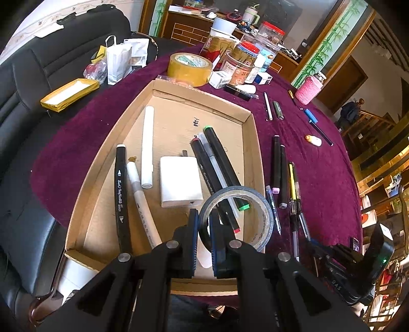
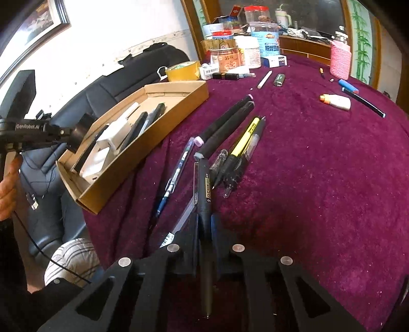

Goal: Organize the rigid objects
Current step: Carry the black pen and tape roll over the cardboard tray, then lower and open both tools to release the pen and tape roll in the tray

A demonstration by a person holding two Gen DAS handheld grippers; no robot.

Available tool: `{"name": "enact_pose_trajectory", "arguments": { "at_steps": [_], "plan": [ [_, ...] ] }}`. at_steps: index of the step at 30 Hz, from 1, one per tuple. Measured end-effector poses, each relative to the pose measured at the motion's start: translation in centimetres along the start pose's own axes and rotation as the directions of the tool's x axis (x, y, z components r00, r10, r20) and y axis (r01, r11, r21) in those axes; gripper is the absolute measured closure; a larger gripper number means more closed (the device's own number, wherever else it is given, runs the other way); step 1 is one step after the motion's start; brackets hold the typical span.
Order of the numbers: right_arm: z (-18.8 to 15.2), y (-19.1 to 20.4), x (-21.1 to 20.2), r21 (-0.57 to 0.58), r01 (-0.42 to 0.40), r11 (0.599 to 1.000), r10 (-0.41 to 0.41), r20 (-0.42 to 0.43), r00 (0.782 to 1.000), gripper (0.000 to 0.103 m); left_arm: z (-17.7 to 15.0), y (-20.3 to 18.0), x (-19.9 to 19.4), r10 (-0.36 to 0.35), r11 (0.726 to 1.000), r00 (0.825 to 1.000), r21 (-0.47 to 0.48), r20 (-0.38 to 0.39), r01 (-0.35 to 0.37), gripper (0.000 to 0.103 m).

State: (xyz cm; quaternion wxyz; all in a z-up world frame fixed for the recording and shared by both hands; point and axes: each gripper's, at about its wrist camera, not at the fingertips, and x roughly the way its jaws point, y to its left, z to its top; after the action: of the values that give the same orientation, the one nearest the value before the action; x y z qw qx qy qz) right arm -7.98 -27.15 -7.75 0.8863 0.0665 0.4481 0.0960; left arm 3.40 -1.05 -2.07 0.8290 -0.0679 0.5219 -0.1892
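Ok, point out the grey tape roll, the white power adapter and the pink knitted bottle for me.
grey tape roll (image 1: pixel 265 212): left wrist view, on the right side of its ring.
white power adapter (image 1: pixel 180 181): left wrist view, on the middle of its top face.
pink knitted bottle (image 2: pixel 340 62): right wrist view, on its knitted sleeve.

Home living room: black leather sofa beside counter under purple cloth; framed picture hung on wall; wooden staircase stood behind; food jars crowded far edge.
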Motion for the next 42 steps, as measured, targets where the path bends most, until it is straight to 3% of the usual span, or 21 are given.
{"name": "enact_pose_trajectory", "arguments": {
  "at_steps": [9, 15, 19, 24, 32, 42],
  "plan": [
    [5.1, 4.5, -0.9, -0.031, 0.053, 0.998, -0.051, 0.067, 0.996, 0.093, 2.6, 1.2, -0.2, 0.002, 1.000, 0.999, -0.003, 0.032, -0.002, 0.095],
    [8.4, 7.7, 0.4, -0.066, 0.036, 0.997, -0.030, 0.084, 0.996, 0.092, 5.2, 2.6, 0.1, 0.015, 1.000, 0.999, 0.000, 0.049, -0.015, 0.095],
    [11.1, 8.9, 2.2, -0.039, -0.024, 0.999, 0.028, 0.093, 0.995, 0.092, 7.4, 3.4, 0.6, 0.026, 1.000, 0.999, 0.008, 0.047, -0.026, 0.095],
    [14.4, 9.0, 6.6, 0.035, -0.099, 0.994, 0.097, 0.067, 0.993, 0.092, 10.2, 4.0, 3.2, 0.045, 0.999, 0.999, 0.020, 0.019, -0.046, 0.095],
    [18.1, 8.0, 13.1, 0.088, -0.061, 0.994, 0.060, 0.021, 0.998, 0.092, 12.2, 4.4, 8.4, 0.092, 0.996, 0.994, 0.024, -0.056, -0.091, 0.095],
    [18.4, 6.4, 16.1, 0.097, -0.050, 0.994, 0.052, -0.018, 0.998, 0.092, 12.4, 4.1, 11.5, 0.165, 0.986, 0.981, 0.030, -0.100, -0.162, 0.095]
  ]
}}
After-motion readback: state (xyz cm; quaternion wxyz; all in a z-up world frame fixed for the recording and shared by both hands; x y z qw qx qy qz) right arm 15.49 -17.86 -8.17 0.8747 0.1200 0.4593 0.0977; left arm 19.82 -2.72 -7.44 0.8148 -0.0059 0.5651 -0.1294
